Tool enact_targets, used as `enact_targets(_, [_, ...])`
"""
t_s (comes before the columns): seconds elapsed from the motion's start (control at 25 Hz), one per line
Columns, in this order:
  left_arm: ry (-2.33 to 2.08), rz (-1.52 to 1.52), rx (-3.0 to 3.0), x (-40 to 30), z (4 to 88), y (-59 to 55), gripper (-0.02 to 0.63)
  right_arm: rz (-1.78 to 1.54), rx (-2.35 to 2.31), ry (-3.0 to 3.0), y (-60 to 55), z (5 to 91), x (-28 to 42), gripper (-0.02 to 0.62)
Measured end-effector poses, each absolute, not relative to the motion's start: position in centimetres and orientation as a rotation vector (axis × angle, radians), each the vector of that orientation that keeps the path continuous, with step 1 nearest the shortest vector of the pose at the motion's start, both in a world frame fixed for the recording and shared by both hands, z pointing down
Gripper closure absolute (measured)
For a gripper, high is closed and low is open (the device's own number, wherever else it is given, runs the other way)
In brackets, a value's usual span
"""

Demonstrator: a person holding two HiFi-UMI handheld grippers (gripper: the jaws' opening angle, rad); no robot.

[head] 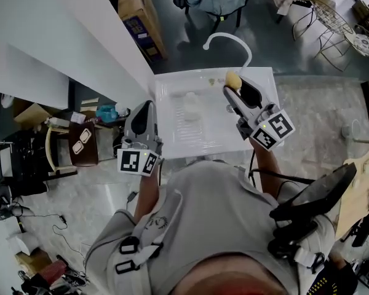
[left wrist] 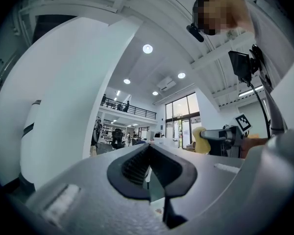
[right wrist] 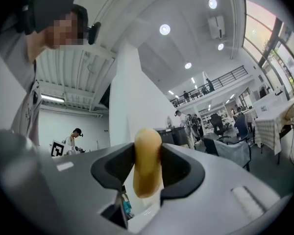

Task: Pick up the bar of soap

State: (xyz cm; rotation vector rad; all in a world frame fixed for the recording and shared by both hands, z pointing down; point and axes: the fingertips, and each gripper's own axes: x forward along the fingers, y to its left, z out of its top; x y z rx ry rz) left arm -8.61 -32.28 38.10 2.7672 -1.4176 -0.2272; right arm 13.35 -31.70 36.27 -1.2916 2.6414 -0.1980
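No legible text; print on cardboard box (head: 137, 12) too small.

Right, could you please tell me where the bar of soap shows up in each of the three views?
Head view: the bar of soap is upper centre, above the white sink, at the tip of the right gripper.
Left gripper view: right of centre, a yellow lump seen from the side.
Right gripper view: dead centre, clamped upright between the tongs.
Shared landmark: the right gripper that holds it shows in all three.
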Motion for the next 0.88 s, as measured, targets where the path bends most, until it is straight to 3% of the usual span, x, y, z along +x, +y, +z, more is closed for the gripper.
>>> enact_targets(0.88, [-1.383,-0.237,2.757,-7.4,39.1,-30.6,0.612,-0.182,-1.295,2.601,-30.1,35.3,14.6,0.431])
